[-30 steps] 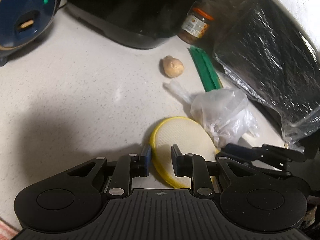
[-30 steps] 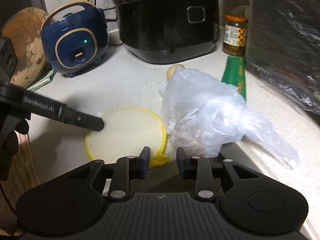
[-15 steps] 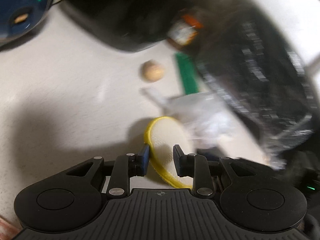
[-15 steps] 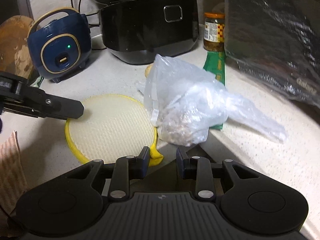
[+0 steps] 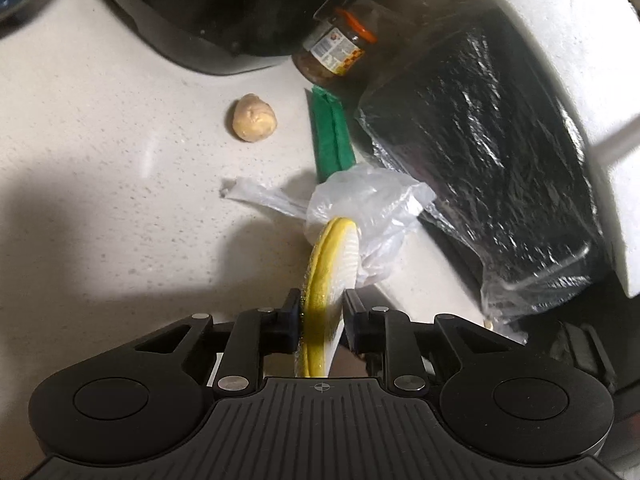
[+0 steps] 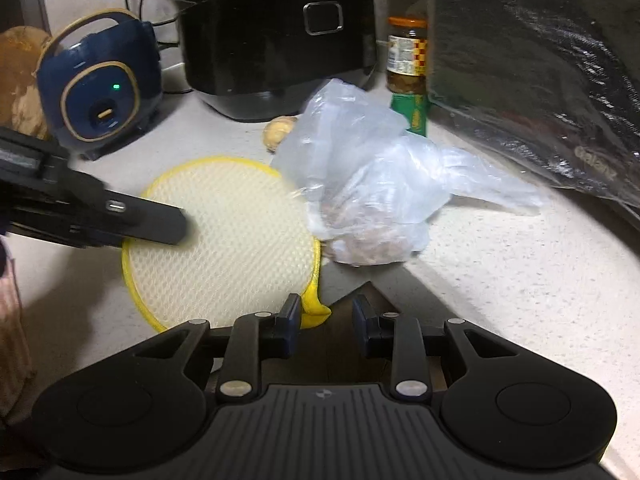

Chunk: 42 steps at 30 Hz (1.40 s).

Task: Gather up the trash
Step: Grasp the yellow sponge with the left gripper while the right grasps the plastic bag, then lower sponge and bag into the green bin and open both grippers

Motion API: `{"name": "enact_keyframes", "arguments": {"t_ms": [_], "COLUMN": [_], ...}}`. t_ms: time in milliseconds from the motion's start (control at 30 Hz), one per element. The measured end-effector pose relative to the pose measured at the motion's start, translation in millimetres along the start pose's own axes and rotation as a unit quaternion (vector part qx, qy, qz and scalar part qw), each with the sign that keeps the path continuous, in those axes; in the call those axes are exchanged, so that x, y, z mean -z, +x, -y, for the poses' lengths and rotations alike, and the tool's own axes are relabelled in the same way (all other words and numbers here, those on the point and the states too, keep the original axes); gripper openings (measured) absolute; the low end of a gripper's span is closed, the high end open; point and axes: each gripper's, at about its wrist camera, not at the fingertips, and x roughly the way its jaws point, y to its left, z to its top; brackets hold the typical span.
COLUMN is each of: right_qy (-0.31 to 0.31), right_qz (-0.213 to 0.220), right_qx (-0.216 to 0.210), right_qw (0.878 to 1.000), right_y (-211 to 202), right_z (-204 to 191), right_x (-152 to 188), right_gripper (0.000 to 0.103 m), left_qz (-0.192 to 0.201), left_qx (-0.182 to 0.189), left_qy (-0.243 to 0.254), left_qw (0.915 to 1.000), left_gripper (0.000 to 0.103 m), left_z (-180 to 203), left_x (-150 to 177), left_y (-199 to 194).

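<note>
Left wrist: left tongs (image 5: 320, 316) closing on yellow pad (image 5: 326, 280), lifted edge-on against bag (image 5: 368, 216).
Right tongs (image 6: 326, 316) narrow, empty, hovering over table (image 6: 500, 280); pad likely raised to clear trash.

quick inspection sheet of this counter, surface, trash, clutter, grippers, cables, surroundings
surface: pale speckled counter, bare at right.
job's things: round yellow-rimmed pad tilted up on edge, its far side against the clear plastic bag; bag holds brownish scraps.
clutter: tan lump, green packet, jar with orange lid.
grippers: left gripper has the pad's rim between its fingers, jaws closing; right gripper hangs over the counter, jaws apart, nothing between them.
cables: dark cords behind the blue cooker.
surroundings: black cooker; plastic-wrapped black appliance at right.
</note>
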Motion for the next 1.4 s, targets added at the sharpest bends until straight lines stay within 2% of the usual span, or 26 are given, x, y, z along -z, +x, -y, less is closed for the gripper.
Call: {"name": "enact_keyframes", "arguments": {"t_ms": [100,133,233,333,400,433,500,567,633,733,767,867,900,933,967,1033,1167,1267,1400], "right_qy": [-0.023,-0.026,-0.021,-0.018,-0.022,-0.025,-0.032,-0.042,-0.045,-0.022,-0.004,0.034,0.03,0.015,-0.001,-0.006,0.035,0.049,0.087], "right_qz": [0.005,0.006,0.011,0.035,0.065,0.083,0.114,0.139,0.14,0.088,0.065,0.03,0.034,0.038,0.04,0.055,0.087,0.101,0.099], "right_qx": [0.012,0.013,0.004,-0.013,-0.02,-0.02,-0.009,0.017,0.048,0.069,0.065,0.034,0.035,0.039,0.041,0.035,-0.023,-0.02,-0.016], "right_qw": [1.0,1.0,1.0,0.999,0.997,0.996,0.993,0.989,0.988,0.994,0.996,0.998,0.998,0.998,0.998,0.998,0.995,0.993,0.991], "right_y": [2,1,-5,-22,-36,-44,-53,-53,-39,2,16,34,30,26,21,6,-39,-59,-85], "right_z": [-8,-9,-7,-5,-6,-7,-7,-8,-6,4,9,10,4,-5,-13,-26,-38,-46,-37], "right_x": [2,3,3,-4,-13,-18,-29,-39,-48,-58,-60,-59,-57,-59,-60,-65,-69,-63,-37], "right_gripper": [0.029,0.029,0.029,0.031,0.045,0.05,0.069,0.076,0.078,0.078,0.076,0.045,0.025,0.014,0.007,0.004,0.003,0.003,0.003], "left_qz": [0.014,0.022,0.045,0.085,0.125,0.141,0.165,0.182,0.189,0.188,0.187,0.188,0.187,0.186,0.184,0.179,0.161,0.145,0.14], "left_qx": [-0.015,-0.012,0.006,-0.009,-0.038,-0.064,-0.123,-0.168,-0.189,-0.196,-0.197,-0.198,-0.196,-0.191,-0.186,-0.175,-0.145,-0.126,-0.101], "left_qy": [0.004,0.008,0.006,-0.002,-0.004,-0.002,0.014,0.031,0.036,0.04,0.042,0.043,0.041,0.04,0.039,0.044,0.054,0.061,0.062], "left_qw": [0.9998,0.9997,0.999,0.9963,0.9915,0.9879,0.9785,0.9684,0.9628,0.9616,0.9615,0.9611,0.9618,0.963,0.9643,0.9672,0.9747,0.9795,0.983], "left_gripper": [0.025,0.021,0.019,0.019,0.019,0.019,0.019,0.019,0.019,0.019,0.019,0.019,0.019,0.019,0.019,0.019,0.019,0.019,0.019], "left_z": [6,10,17,16,13,12,13,14,13,11,10,5,2,-1,-4,-9,-19,-21,-17], "left_x": [2,2,1,-1,-2,-2,-3,-2,0,4,5,9,11,11,11,11,10,10,16], "left_y": [8,6,-9,-33,-53,-63,-79,-88,-93,-96,-97,-104,-107,-110,-111,-112,-108,-102,-105]}}
